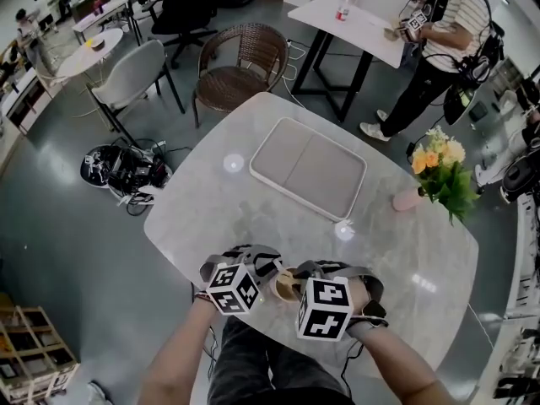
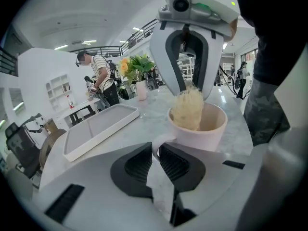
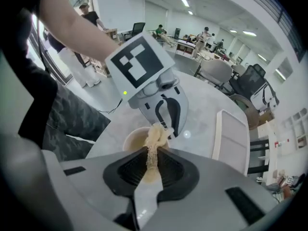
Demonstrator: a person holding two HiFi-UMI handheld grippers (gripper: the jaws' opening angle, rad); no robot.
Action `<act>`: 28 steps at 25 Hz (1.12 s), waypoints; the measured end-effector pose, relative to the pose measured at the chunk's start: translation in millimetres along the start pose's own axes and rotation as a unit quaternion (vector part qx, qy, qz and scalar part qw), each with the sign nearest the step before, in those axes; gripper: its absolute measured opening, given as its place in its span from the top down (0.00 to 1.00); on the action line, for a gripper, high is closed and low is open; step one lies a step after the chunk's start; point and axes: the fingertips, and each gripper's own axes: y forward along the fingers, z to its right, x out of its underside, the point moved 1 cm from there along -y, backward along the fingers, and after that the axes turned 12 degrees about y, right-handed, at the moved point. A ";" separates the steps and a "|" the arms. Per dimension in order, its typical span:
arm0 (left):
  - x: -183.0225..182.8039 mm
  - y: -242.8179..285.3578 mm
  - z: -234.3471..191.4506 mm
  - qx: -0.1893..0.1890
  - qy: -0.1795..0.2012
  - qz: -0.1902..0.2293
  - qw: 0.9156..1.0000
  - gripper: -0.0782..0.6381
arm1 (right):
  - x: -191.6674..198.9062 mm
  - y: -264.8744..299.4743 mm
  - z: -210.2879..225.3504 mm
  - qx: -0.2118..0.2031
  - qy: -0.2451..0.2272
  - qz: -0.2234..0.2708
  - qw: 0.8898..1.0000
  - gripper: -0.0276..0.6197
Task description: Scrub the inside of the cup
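My left tongs (image 2: 155, 154) nipped tight on handle of cup (image 2: 206, 131), my right tongs (image 3: 153, 162) clamped on straw-coloured scrubber (image 3: 156, 134) dipped in it, marble desk (image 1: 405, 251).

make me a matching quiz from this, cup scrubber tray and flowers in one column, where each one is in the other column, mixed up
1 cup
2 scrubber
3 tray
4 flowers

a lies flat in the middle of the table
b in a vase near the table's right edge
c handle clamped in the left gripper
d pinched in the right gripper, far end in the cup

Pairs: 1-c, 2-d, 3-a, 4-b
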 end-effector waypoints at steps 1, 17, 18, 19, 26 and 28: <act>0.1 -0.4 0.0 0.000 0.000 0.000 1.000 0.81 | 0.6 5.6 -1.8 -0.003 -0.007 -0.005 1.000 0.86; 0.7 -1.5 0.1 -0.005 -0.014 -0.006 1.000 0.81 | -3.4 5.4 -16.0 -0.167 0.103 0.050 0.979 0.86; 0.7 -1.1 0.2 -0.005 -0.015 -0.006 1.000 0.81 | -3.2 2.2 -15.2 -0.170 0.112 0.056 0.978 0.86; 1.0 -0.5 0.2 -0.005 -0.017 -0.007 1.000 0.81 | -2.9 -1.2 -14.7 -0.172 0.119 0.061 0.976 0.86; 2.6 0.5 -2.2 -0.006 -0.034 -0.018 0.999 0.79 | -0.4 -23.6 -13.4 -0.152 0.150 0.101 0.972 0.86; 2.8 -1.4 -2.7 -0.007 -0.032 -0.024 0.999 0.76 | 1.0 -27.0 -14.6 -0.146 0.155 0.110 0.971 0.86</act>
